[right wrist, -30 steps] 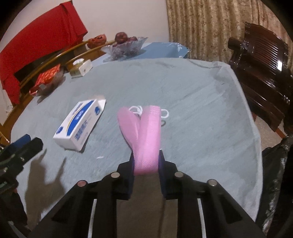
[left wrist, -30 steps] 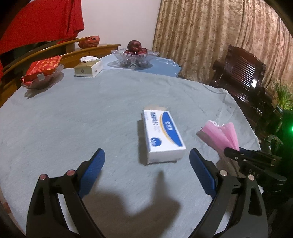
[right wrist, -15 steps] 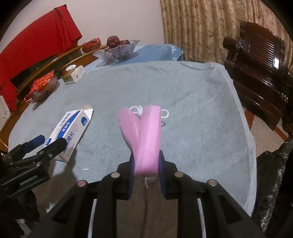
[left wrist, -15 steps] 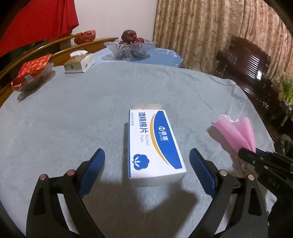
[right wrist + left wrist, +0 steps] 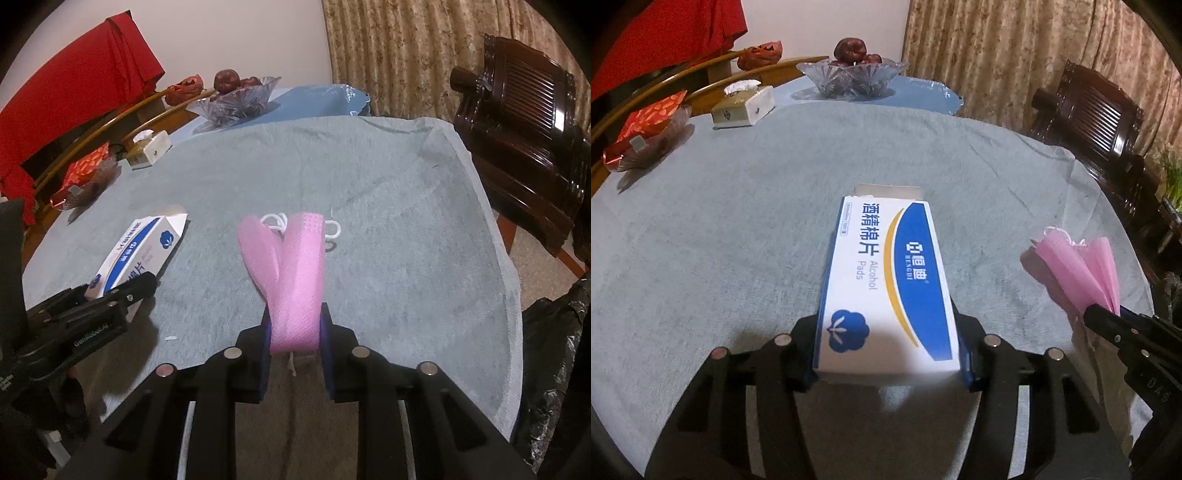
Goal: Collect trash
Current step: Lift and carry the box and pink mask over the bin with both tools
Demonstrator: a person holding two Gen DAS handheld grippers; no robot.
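Blue-and-white cardboard alcohol-pad box on grey tabletop, left tongs closing around it; right tongs clamp crumpled pink face mask. Grasp step; next probably lift, carry to trash.

A round table, covered w/ a grey-blue cloth, is seen. On it, mid-table, a white-and-blue cardboard alcohol-pad box is laid flat; at the far edge are set a cut-glass fruit bowl, a cream tissue box & a glass dish w/ red packets.
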